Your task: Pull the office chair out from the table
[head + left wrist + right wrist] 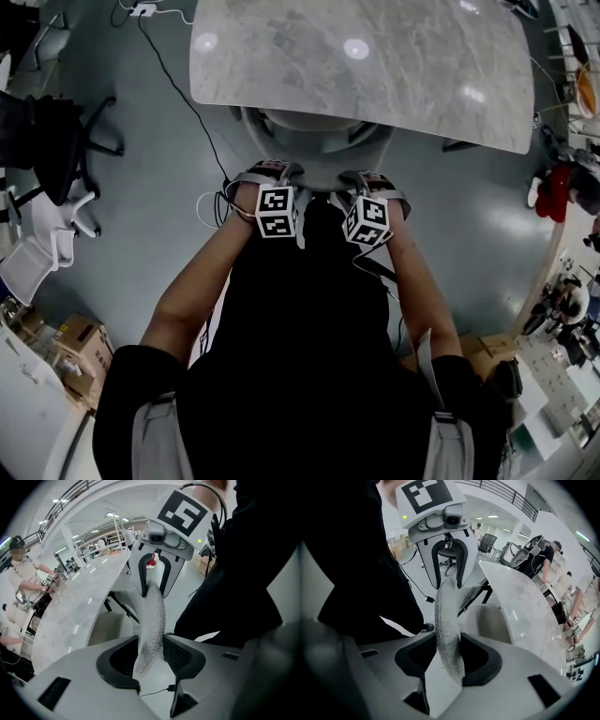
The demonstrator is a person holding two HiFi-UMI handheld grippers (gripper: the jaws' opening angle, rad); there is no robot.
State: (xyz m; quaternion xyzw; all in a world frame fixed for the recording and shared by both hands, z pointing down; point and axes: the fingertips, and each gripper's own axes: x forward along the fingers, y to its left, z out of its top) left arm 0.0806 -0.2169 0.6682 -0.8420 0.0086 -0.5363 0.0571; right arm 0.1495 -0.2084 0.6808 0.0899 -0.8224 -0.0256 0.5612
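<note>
Office chair (309, 131) tucked under marble bench (375, 66); left gripper (151, 656) and right gripper (449, 656) each clamped, jaws wide, on fabric backrest (446, 620) edge.

Bright overhead light; white glare spots on the desk (309, 84); fisheye bending and dark corners in both gripper views; far background soft.

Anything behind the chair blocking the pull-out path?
Only the person, standing directly behind the backrest with the left claw and right claw on it. Cables lie on the floor to its left; the chair's wheels are hidden.
</note>
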